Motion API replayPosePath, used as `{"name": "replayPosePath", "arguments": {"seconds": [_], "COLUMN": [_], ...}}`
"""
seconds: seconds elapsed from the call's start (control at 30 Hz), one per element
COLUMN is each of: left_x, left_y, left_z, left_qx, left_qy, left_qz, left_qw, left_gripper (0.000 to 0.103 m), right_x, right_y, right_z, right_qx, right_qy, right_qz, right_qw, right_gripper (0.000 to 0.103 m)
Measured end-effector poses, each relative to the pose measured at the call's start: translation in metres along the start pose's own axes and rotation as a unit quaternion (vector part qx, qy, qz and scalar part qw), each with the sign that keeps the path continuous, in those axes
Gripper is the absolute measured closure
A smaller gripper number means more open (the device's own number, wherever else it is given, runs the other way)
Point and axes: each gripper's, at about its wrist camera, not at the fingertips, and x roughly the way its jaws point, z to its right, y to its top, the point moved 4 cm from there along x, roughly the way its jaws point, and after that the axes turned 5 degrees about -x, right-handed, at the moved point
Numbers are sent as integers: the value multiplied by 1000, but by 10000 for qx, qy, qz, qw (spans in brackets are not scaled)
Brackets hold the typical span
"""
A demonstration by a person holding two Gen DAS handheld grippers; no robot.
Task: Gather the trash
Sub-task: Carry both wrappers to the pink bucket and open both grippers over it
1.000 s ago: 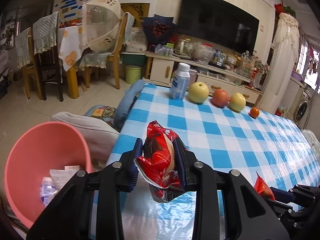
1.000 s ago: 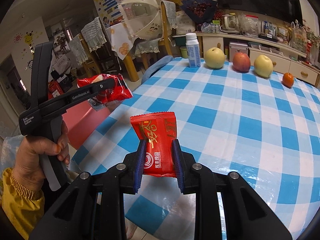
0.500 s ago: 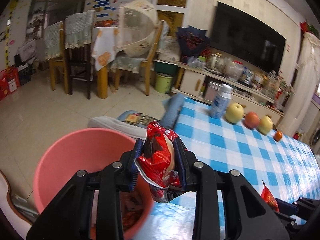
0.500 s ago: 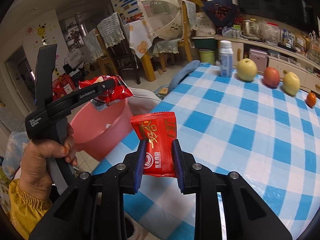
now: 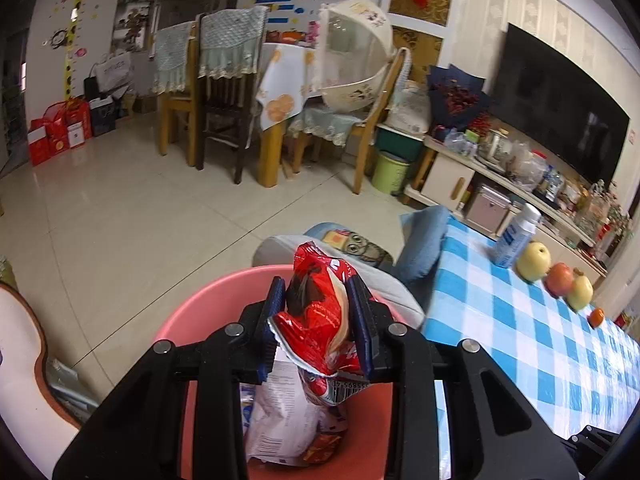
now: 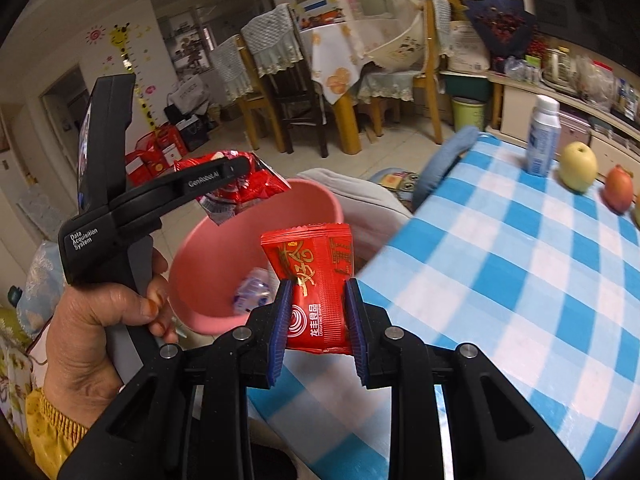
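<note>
My left gripper is shut on a crumpled red snack wrapper, held right over the pink bin. Inside the bin lie a white packet and other scraps. In the right wrist view my right gripper is shut on a flat red sachet with gold characters, above the table's corner beside the pink bin. That view also shows the left gripper with its crumpled wrapper above the bin's far rim, held by a hand in a yellow sleeve.
The blue-and-white checked table bears a white bottle, a yellow apple and more fruit in a row. A grey and blue cushioned chair stands between bin and table. Dining chairs and a green bucket stand farther off.
Both grippers have swung left from over the table toward the pink bin. The left one's wrapper now hangs over the bin's mouth. Both grips are unchanged.
</note>
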Motion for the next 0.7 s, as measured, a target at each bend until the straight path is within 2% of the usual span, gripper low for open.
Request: {"name": "replayPosePath", "arguments": {"seconds": [0.3, 0.7], "left_x": [7, 15], "left_y": [4, 7], "left_z": [-28, -45], "left_qx": [-307, -430], "left_qy": [198, 422], "left_qz": [-144, -261], "left_qw": [9992, 9978], "left_gripper": [69, 69], "right_x": [35, 69], "right_y": [21, 26], "right_z": [-30, -45], "right_qx": [-280, -389], "right_qy": [278, 373], "right_qz": [-81, -261], "right_qw": [9992, 9982], "right_gripper": [74, 74]}}
